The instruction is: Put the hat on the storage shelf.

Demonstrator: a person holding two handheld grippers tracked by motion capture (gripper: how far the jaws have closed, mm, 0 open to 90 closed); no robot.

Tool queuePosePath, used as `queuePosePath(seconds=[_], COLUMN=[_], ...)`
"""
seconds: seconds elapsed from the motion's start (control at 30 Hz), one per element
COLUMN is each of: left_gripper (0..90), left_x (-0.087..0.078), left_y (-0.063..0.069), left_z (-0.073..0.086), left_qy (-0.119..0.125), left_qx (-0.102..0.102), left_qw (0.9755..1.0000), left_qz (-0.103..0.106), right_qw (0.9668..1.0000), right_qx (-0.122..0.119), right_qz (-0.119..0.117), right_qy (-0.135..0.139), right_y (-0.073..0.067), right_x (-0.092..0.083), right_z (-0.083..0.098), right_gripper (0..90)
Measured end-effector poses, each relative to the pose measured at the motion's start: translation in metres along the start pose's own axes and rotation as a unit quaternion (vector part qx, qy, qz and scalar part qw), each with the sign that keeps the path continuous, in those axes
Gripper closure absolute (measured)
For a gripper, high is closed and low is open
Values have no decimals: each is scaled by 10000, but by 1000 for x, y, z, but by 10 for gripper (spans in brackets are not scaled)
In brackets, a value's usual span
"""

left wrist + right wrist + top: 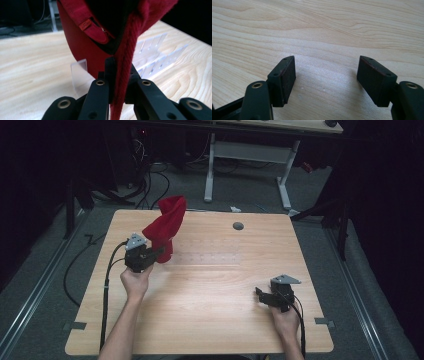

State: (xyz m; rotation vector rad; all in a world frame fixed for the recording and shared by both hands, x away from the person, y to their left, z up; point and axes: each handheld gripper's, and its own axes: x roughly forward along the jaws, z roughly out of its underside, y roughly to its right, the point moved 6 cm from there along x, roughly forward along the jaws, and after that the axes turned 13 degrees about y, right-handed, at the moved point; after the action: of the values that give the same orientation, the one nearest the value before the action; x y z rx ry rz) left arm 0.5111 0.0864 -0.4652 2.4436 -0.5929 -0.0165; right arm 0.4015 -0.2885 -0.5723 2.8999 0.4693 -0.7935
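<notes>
Left gripper [159, 254]: raised over the bench's left half, jaws closed together, left hand [135, 283] behind it, forearm from bottom edge. Right gripper [261, 294]: low, near right edge, jaws spread wide, right hand [285, 316] gripping.

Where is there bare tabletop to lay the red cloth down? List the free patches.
The wooden table is bare between the left gripper and right gripper, and along the near edge. Far right is free around the grey disc. Crowded: far left, around the red cloth and clear plastic rack.
</notes>
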Motion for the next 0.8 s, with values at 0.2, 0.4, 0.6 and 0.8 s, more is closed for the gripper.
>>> queuePosePath(seconds=[0.2, 0.4, 0.6, 0.8], left_gripper=[845, 822, 720, 528], left_x=[-3, -7, -8, -14], left_y=[-4, -8, -8, -2], left_z=[1, 6, 7, 0], left_qy=[7, -204, -293, -238], left_qx=[-177, -216, -225, -149], left_qw=[9998, 9995, 9992, 9995], left_qz=[-32, -127, -181, -156], right_qw=[10000, 10000, 10000, 10000], right_qx=[-4, -4, -3, 11], right_qz=[-3, -3, -5, -10], right_qy=[0, 0, 2, -1], right_y=[0, 0, 0, 0], right_x=[0, 0, 0, 0], right_z=[0, 0, 0, 0], right_gripper=[315, 314, 313, 312])
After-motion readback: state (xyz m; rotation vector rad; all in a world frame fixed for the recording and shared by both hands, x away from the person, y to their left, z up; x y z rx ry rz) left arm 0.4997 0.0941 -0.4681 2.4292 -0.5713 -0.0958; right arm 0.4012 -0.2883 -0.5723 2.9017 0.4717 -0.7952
